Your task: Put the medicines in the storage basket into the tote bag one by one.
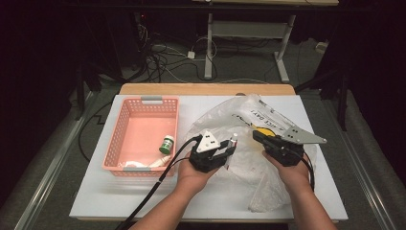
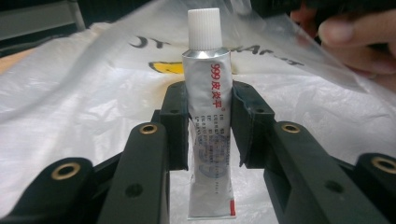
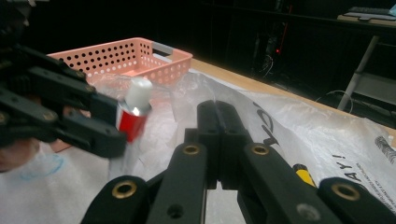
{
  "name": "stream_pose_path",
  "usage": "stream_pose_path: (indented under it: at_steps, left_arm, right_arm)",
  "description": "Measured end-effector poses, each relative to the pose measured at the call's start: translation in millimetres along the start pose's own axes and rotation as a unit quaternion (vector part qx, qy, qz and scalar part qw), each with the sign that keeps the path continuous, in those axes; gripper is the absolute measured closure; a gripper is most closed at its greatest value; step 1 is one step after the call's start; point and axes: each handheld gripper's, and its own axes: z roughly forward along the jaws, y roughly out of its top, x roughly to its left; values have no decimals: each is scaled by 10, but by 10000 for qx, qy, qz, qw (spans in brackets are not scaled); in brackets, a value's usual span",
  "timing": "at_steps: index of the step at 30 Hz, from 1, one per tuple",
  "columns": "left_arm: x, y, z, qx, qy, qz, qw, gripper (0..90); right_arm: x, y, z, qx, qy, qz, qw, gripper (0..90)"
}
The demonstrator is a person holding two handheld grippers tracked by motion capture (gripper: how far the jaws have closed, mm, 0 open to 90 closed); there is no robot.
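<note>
- High view: left gripper sits at table centre over the clear plastic bag, clamped on a small tube with a white cap.
- Left gripper view: tube stands upright between the two black jaws, both pads pressing its silver body; red characters run down its face, white ribbed cap above the jaw tips, crimped end below them. The printed bag lies behind.
- Right gripper: jaws fully clenched. Right gripper view shows them pressed together with the thin bag film running up between them, so they pinch the bag.
- Right gripper view also shows the tube in the left gripper's jaws, just beside the bag's raised edge.
- Pink basket lies left of the bag, holding a green-capped bottle.
- All rests on the white table.
</note>
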Motion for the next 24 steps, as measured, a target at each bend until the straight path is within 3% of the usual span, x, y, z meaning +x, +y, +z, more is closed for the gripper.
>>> stream_pose_path:
  at_steps: [11, 18, 24]
  left_arm:
    - [-40, 26, 299, 125, 266, 204, 9994, 670]
    - [-7, 37, 480, 279, 348, 131, 9989, 670]
    - [27, 30, 625, 244, 389, 115, 9989, 669]
  right_arm:
    - [-32, 73, -59, -178, -56, 45, 9998, 900]
    - [-42, 94, -82, -238, -66, 62, 9997, 900]
    - [-49, 83, -71, -227, -62, 64, 9997, 900]
